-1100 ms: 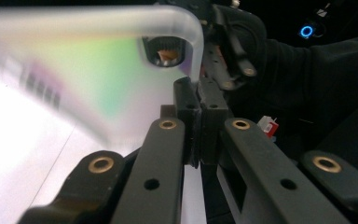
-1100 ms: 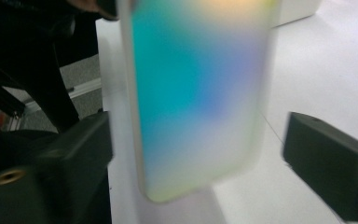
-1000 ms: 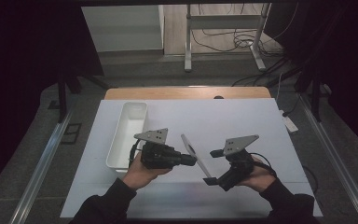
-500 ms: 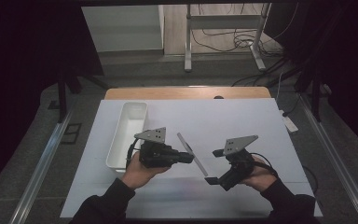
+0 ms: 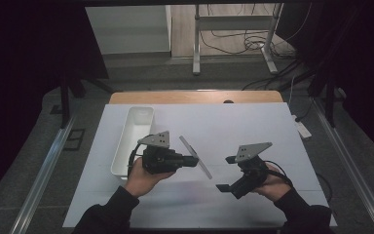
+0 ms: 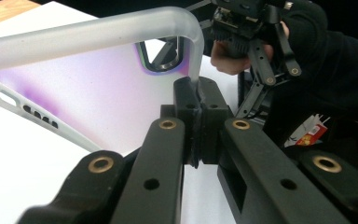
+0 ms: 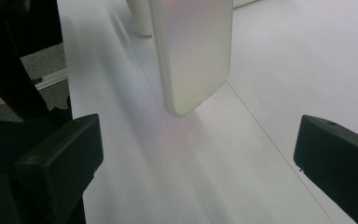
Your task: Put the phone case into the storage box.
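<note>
Centrally, a person stands at a white worktop w/ a two-jaw tool in each hand. Left tool is clamped tight on the rim of a frosted, translucent phone case, holding it up off the worktop, roughly mid-worktop, edge-on to the high view so it reads as a thin slanted strip. In the left gripper view the case curves over the pinched jaws, w/ a camera cutout and small speaker holes visible, plus a faint purple tint.

Right tool sits apart to the case's right, jaws spread wide, holding nothing. In the right gripper view the case hangs ahead, between and beyond the open jaws, not touching them.

A long white tray lies on the worktop just left of the left hand.

Handling, as a judgement: case looks v. light, thin and flexible, prob. rubbery plastic, so it should bend rather than break, but may twist or slip if pinched on the flat back. Best hold is prob. the raised rim or a corner, as the left tool does; the right tool could take the opposite free edge.
</note>
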Action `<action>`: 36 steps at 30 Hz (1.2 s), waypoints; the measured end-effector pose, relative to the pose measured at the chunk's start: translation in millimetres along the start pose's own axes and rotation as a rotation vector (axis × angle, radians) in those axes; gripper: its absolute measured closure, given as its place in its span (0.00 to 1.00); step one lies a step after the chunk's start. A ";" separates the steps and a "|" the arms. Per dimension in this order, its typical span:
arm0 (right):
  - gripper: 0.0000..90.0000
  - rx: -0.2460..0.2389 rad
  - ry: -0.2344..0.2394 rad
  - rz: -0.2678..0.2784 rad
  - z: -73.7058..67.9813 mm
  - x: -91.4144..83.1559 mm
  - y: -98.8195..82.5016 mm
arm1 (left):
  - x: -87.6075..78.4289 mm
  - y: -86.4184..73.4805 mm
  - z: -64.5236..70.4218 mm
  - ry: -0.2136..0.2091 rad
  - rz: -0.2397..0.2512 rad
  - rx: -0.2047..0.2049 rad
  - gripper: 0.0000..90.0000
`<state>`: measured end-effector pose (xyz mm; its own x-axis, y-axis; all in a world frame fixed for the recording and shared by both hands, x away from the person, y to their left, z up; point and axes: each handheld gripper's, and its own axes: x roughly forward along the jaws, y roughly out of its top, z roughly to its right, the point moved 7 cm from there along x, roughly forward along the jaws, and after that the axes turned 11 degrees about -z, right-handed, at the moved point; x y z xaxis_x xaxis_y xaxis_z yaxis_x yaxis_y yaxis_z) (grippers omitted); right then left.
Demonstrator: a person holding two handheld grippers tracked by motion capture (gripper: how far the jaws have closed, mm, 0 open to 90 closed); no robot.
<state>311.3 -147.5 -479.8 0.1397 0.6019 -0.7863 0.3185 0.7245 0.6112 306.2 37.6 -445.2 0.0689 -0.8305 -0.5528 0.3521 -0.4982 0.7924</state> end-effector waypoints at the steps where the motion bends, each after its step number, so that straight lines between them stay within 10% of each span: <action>1: 0.02 0.000 0.000 0.000 0.0 0.0 0.0 | 0.0 0.0 0.0 0.000 0.000 0.000 0.99; 36: 0.01 0.082 -0.145 -0.006 8.2 -22.7 -31.3 | -18.4 -0.7 -24.1 0.183 -0.044 -0.040 0.99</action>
<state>305.8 -186.6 -481.8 0.2698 0.5386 -0.7982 0.3941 0.6946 0.6018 327.2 59.2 -441.8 0.2202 -0.7469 -0.6275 0.3954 -0.5197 0.7574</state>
